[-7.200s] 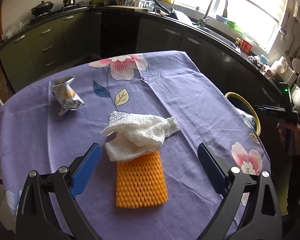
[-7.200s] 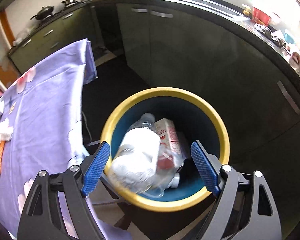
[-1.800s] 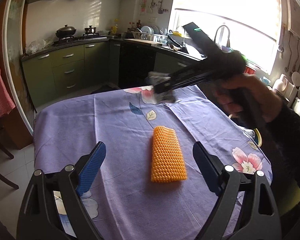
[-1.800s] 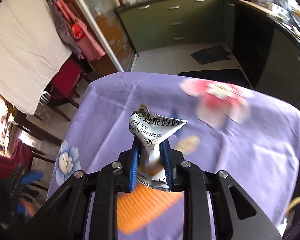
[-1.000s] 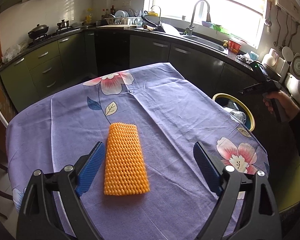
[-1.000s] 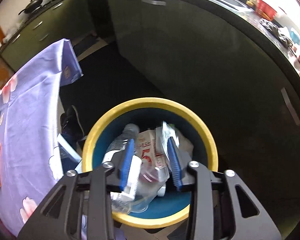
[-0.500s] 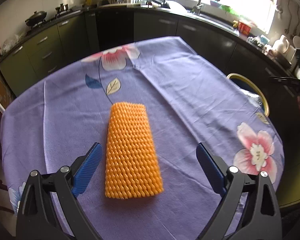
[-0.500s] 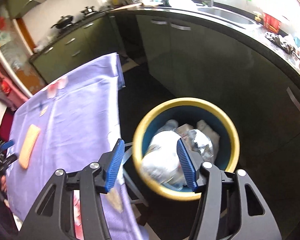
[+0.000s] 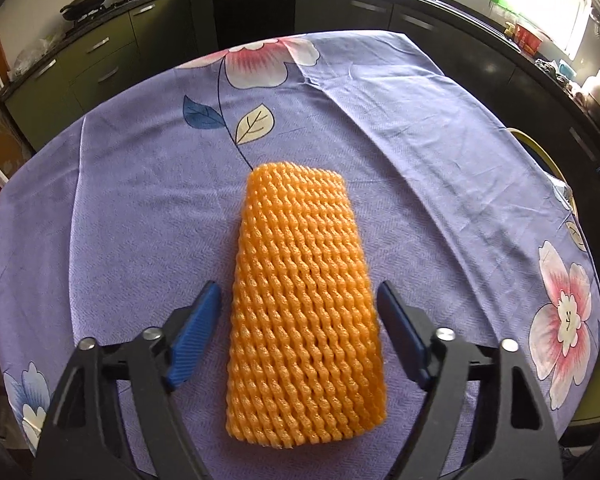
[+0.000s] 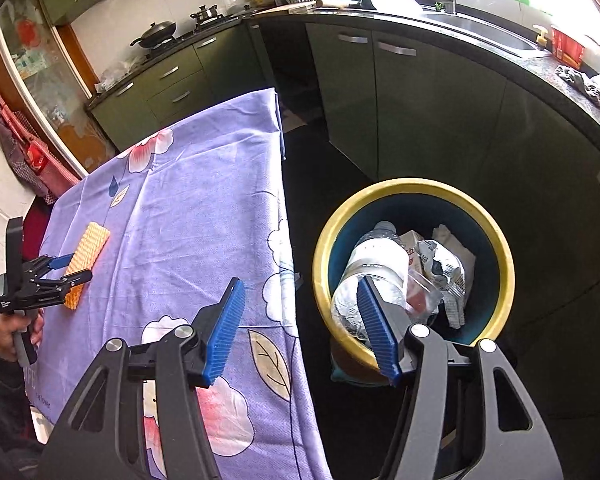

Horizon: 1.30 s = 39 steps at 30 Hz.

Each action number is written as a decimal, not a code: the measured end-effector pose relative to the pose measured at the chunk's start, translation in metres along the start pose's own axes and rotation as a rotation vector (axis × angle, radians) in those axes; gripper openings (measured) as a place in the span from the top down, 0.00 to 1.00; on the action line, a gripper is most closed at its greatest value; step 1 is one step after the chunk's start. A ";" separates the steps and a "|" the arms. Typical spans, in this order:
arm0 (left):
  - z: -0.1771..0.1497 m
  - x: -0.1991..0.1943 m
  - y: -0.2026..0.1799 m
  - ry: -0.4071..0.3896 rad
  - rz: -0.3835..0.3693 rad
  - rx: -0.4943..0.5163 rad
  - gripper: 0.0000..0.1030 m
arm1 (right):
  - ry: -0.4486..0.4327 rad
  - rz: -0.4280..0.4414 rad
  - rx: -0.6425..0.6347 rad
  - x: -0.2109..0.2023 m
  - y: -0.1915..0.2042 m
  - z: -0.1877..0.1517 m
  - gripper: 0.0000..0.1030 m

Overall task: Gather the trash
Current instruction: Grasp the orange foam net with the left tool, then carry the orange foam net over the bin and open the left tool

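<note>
Orange foam fruit netting (image 9: 304, 304) lies flat on a purple floral tablecloth (image 9: 140, 184). The left gripper (image 9: 300, 336) is low over the cloth with its blue-padded fingers (image 9: 194, 336) spread apart on either side of the netting's near half, close beside it but not pressing it. Beside the table's edge stands a round trash bin (image 10: 504, 264) with a yellow rim and dark blue inside, holding a clear plastic bottle (image 10: 374, 264), a carton and a crumpled silver wrapper (image 10: 440, 264). The right gripper (image 10: 300, 328) hangs above the gap between table and bin, its fingers apart and holding nothing. Dark green kitchen cabinets (image 10: 420, 92) line the background.
</note>
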State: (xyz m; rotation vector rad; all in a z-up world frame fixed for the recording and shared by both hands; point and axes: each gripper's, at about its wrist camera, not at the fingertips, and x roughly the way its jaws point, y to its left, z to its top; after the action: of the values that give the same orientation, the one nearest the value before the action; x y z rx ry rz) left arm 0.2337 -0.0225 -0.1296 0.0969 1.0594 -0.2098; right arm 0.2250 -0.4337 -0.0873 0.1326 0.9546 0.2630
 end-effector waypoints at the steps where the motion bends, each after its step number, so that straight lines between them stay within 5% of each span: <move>1: 0.000 0.000 0.000 0.000 0.004 0.002 0.32 | 0.000 0.002 -0.002 0.001 0.001 0.000 0.43; 11: 0.000 -0.007 -0.004 -0.020 0.015 0.019 0.59 | -0.005 0.011 -0.003 0.001 0.003 0.000 0.43; 15: 0.002 -0.020 -0.003 -0.061 0.016 0.017 0.88 | -0.009 0.013 0.000 0.000 0.002 0.000 0.43; 20: 0.003 -0.046 -0.012 -0.105 -0.022 0.039 0.89 | -0.025 0.015 0.007 -0.005 0.000 -0.002 0.43; 27: 0.016 -0.087 -0.073 -0.171 -0.123 0.175 0.89 | -0.087 -0.025 0.053 -0.031 -0.023 -0.013 0.43; 39: 0.101 -0.068 -0.273 -0.080 -0.442 0.392 0.88 | -0.179 -0.122 0.180 -0.082 -0.106 -0.061 0.37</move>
State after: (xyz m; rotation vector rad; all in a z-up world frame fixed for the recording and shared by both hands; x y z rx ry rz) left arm 0.2286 -0.2986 -0.0154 0.2049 0.9383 -0.8150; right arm 0.1476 -0.5585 -0.0813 0.2582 0.8036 0.0512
